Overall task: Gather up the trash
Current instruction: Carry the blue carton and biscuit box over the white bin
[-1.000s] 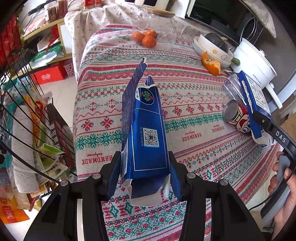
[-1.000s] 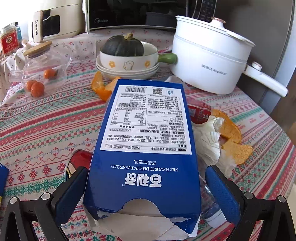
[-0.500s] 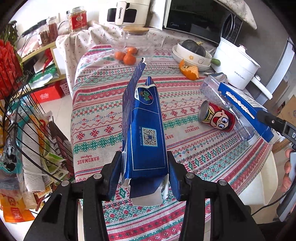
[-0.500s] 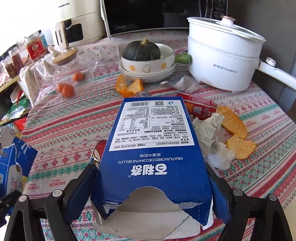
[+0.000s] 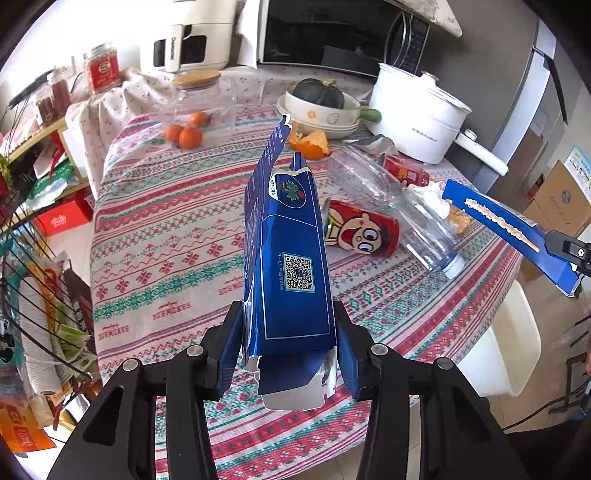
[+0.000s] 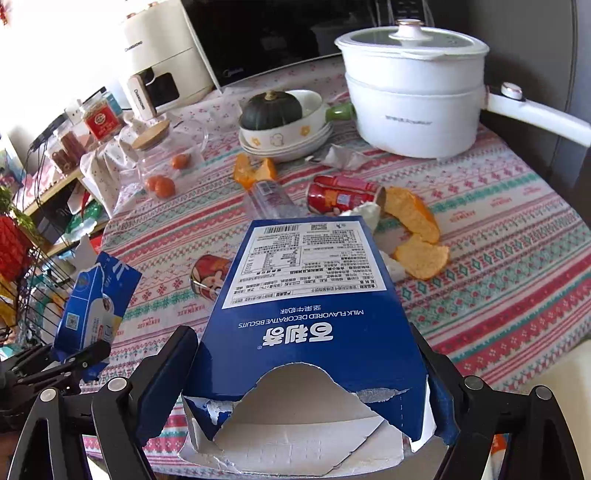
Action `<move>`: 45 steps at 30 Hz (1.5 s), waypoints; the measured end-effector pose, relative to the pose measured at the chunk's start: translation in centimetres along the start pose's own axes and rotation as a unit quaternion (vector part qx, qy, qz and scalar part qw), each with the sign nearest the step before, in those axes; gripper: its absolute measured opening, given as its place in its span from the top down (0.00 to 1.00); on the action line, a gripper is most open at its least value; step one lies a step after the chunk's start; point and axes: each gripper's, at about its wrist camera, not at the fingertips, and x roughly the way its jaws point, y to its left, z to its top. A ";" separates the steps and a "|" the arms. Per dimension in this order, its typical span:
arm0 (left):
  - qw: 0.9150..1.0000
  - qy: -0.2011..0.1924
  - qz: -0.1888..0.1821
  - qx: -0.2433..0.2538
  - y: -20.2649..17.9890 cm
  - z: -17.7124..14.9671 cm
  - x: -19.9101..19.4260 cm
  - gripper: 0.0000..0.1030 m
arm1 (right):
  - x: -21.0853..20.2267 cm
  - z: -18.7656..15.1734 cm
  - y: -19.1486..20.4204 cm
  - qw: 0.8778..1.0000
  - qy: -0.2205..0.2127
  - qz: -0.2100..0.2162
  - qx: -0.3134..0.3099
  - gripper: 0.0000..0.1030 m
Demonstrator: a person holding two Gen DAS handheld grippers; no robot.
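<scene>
My left gripper [image 5: 288, 354] is shut on a torn blue carton [image 5: 288, 258], held on edge above the near side of the patterned tablecloth [image 5: 166, 258]. My right gripper [image 6: 306, 373] is shut on a flat blue biscuit box [image 6: 303, 302], held above the table; that box also shows in the left wrist view [image 5: 509, 229]. The left carton shows in the right wrist view [image 6: 92, 302]. Trash lies on the table: a red cartoon can [image 5: 362, 232], a clear plastic bottle [image 5: 399, 206], a second red can [image 6: 343, 194], orange peel [image 6: 413, 221] and crumpled tissue [image 6: 365, 214].
A white pot [image 6: 413, 92], stacked bowls with a dark squash [image 6: 284, 125], a glass jar with oranges [image 5: 199, 110] and a microwave [image 5: 332, 33] stand at the back. A black wire basket [image 5: 33, 295] holding wrappers stands left of the table.
Both grippers have lifted and pulled back from the table with their boxes. The right gripper's jaws have closed in on the biscuit box. More of the table shows in both views.
</scene>
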 end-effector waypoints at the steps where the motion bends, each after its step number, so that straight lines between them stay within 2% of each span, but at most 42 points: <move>1: 1.000 -0.003 -0.006 0.006 -0.7 0.1 -0.1 0.53 | -0.5 -0.2 -0.7 1.000 0.001 -0.001 0.004 0.13; 11: 0.996 -0.017 -0.064 0.064 -8.8 0.6 0.0 0.53 | -4.9 -1.4 -7.5 0.999 -0.003 -0.021 0.041 0.13; 23: 0.984 0.002 -0.107 0.142 -19.0 -0.1 2.2 0.53 | -7.9 -4.6 -15.3 0.992 0.014 -0.064 0.104 0.13; 34: 0.966 0.039 -0.133 0.220 -27.0 -2.6 5.4 0.53 | -9.1 -8.3 -21.4 0.983 0.040 -0.103 0.149 0.13; 45: 0.947 0.080 -0.168 0.260 -33.2 -5.4 7.7 0.52 | -8.6 -12.2 -26.7 0.966 0.102 -0.140 0.190 0.12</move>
